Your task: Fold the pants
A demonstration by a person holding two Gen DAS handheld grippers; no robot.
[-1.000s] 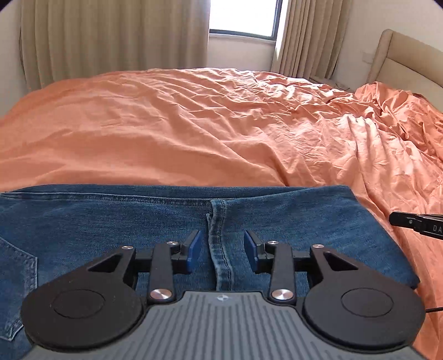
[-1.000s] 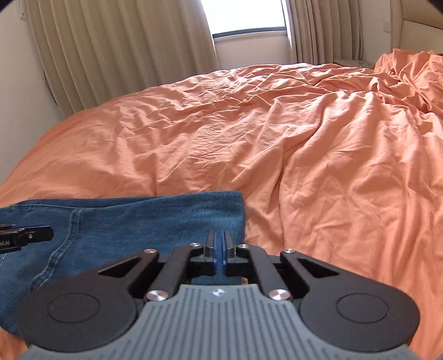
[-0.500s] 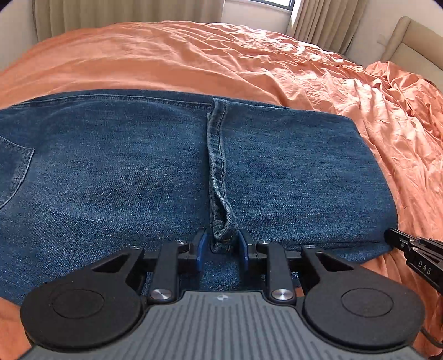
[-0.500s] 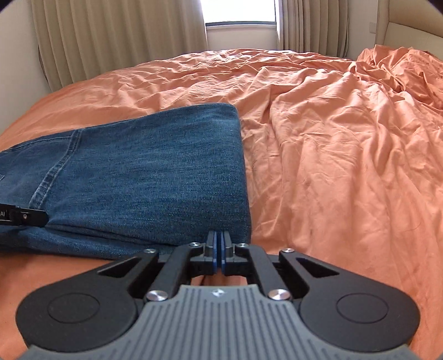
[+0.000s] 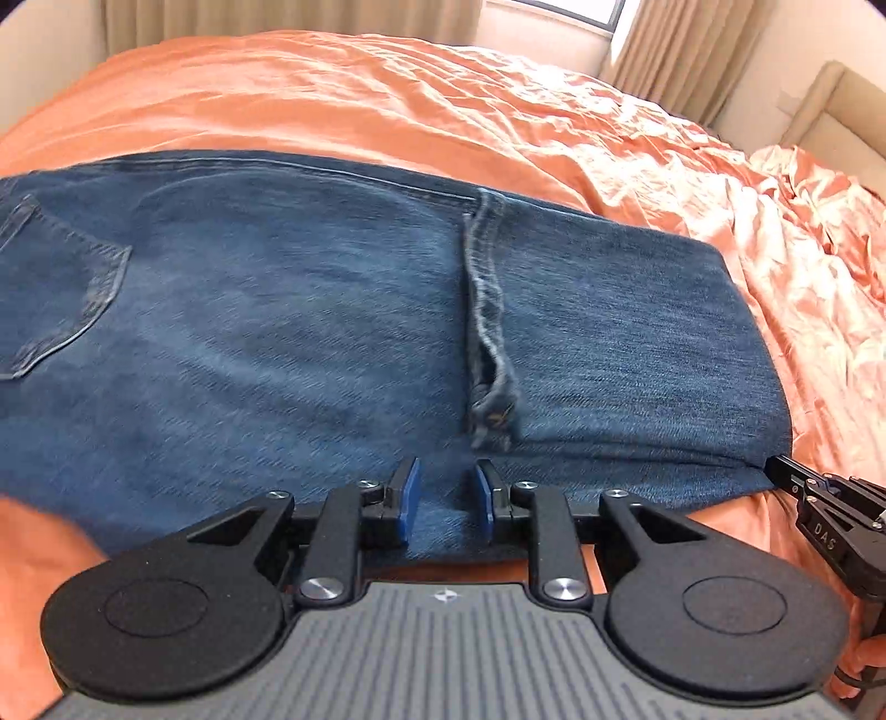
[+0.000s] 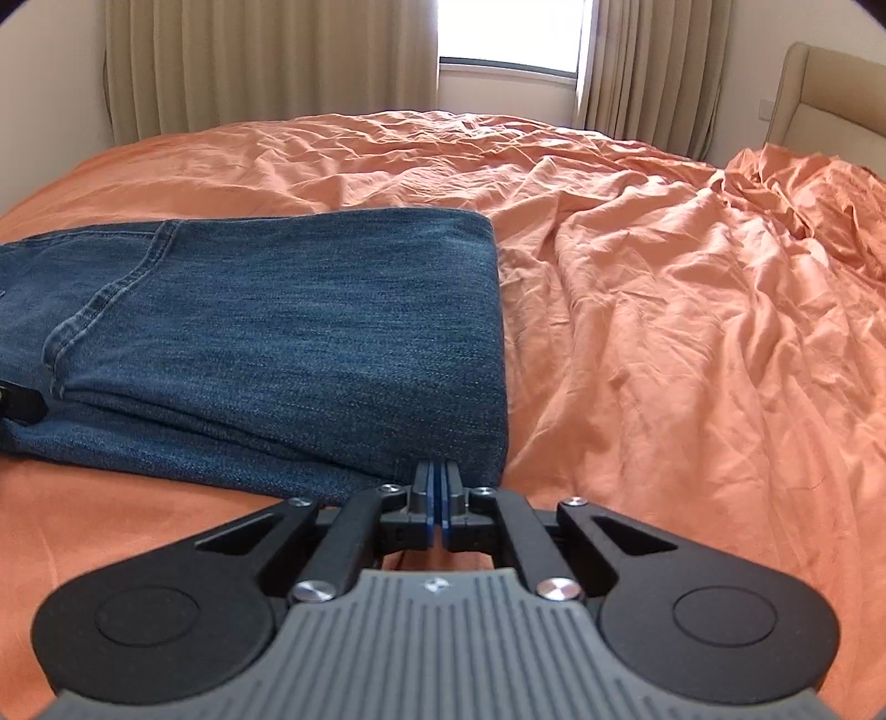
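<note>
Blue denim pants (image 5: 310,310) lie folded in layers on the orange bed; they also show in the right wrist view (image 6: 266,332). My left gripper (image 5: 443,504) is open at the near edge of the pants, just below the leg hem (image 5: 490,354) that runs across the top layer. My right gripper (image 6: 438,493) is shut at the near right corner of the folded pants; whether any denim is pinched between the pads I cannot tell. The right gripper also shows at the pants' corner in the left wrist view (image 5: 775,465).
The wrinkled orange bedsheet (image 6: 664,288) spreads far and right of the pants. A beige headboard (image 6: 819,94) stands at the right. Curtains (image 6: 266,61) and a window (image 6: 509,33) are behind the bed.
My left gripper was shut on the hem half a second ago; it has opened and pulled back. The top layer now lies flat. Both views have tilted down over the pants.
</note>
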